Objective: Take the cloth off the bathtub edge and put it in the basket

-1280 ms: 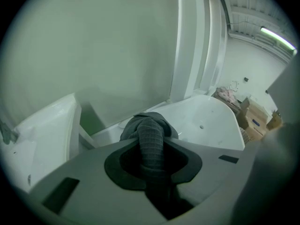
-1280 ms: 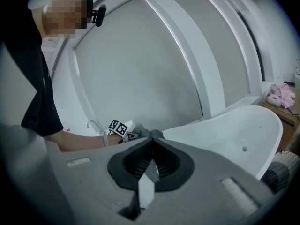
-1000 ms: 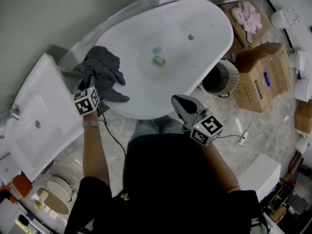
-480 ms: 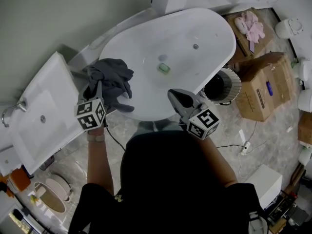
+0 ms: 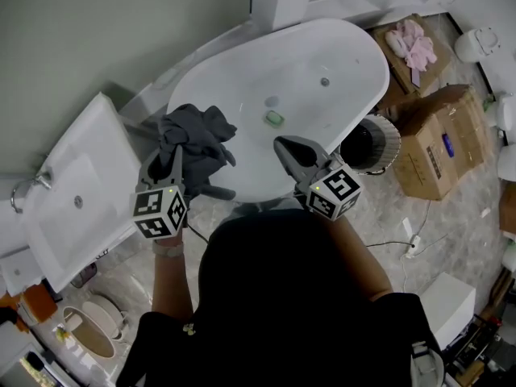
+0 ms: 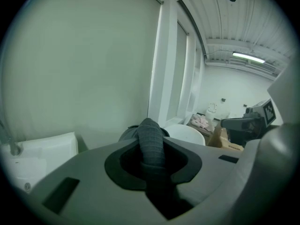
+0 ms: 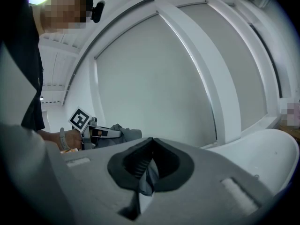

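The grey cloth (image 5: 197,139) hangs bunched over the left end of the white bathtub (image 5: 339,47), pinched in my left gripper (image 5: 174,156). In the left gripper view a fold of the cloth (image 6: 150,131) sticks up between the pads of the left gripper (image 6: 152,146), which is shut on it. My right gripper (image 5: 284,145) hovers over the tub's near rim, shut with nothing in it. In the right gripper view the tips of the right gripper (image 7: 150,142) meet, and the cloth (image 7: 125,133) shows off to the left. The round ribbed basket (image 5: 388,139) stands on the floor right of the tub.
A white washbasin (image 5: 72,208) stands at the left, close to my left arm. A green soap (image 5: 276,118) lies inside the tub. Cardboard boxes (image 5: 442,147) sit beyond the basket, one holding a pink cloth (image 5: 411,43). A cable (image 5: 403,236) runs over the floor.
The left gripper has pulled the cloth up off the tub's edge and drawn it back toward me. The right gripper has shifted slightly left over the tub's rim.
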Action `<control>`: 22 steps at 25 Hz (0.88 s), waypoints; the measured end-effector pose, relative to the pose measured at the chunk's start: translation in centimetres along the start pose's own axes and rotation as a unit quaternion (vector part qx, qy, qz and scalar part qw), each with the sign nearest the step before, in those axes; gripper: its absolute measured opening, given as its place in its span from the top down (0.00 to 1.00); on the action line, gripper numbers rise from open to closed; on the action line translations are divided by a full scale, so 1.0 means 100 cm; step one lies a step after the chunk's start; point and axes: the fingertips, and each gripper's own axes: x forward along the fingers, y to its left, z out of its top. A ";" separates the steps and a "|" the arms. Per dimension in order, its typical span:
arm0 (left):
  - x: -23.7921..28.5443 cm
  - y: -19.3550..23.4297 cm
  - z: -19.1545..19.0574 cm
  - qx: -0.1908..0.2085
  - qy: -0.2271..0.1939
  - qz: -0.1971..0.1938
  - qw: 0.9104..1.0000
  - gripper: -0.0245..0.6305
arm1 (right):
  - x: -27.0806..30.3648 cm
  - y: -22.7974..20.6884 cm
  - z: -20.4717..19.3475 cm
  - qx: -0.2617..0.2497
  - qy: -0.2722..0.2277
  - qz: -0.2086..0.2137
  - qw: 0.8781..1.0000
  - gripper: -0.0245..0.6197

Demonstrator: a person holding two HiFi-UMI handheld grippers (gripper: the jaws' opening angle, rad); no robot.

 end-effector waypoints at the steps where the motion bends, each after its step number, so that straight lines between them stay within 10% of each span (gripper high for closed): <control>1: -0.002 -0.003 0.001 0.004 -0.001 -0.007 1.000 0.82 | 0.000 0.001 0.001 -0.001 -0.002 -0.002 1.000 0.97; 22: 0.034 -0.085 0.001 0.076 0.029 -0.173 0.982 0.82 | -0.079 -0.016 -0.029 0.055 -0.031 -0.164 0.985 0.97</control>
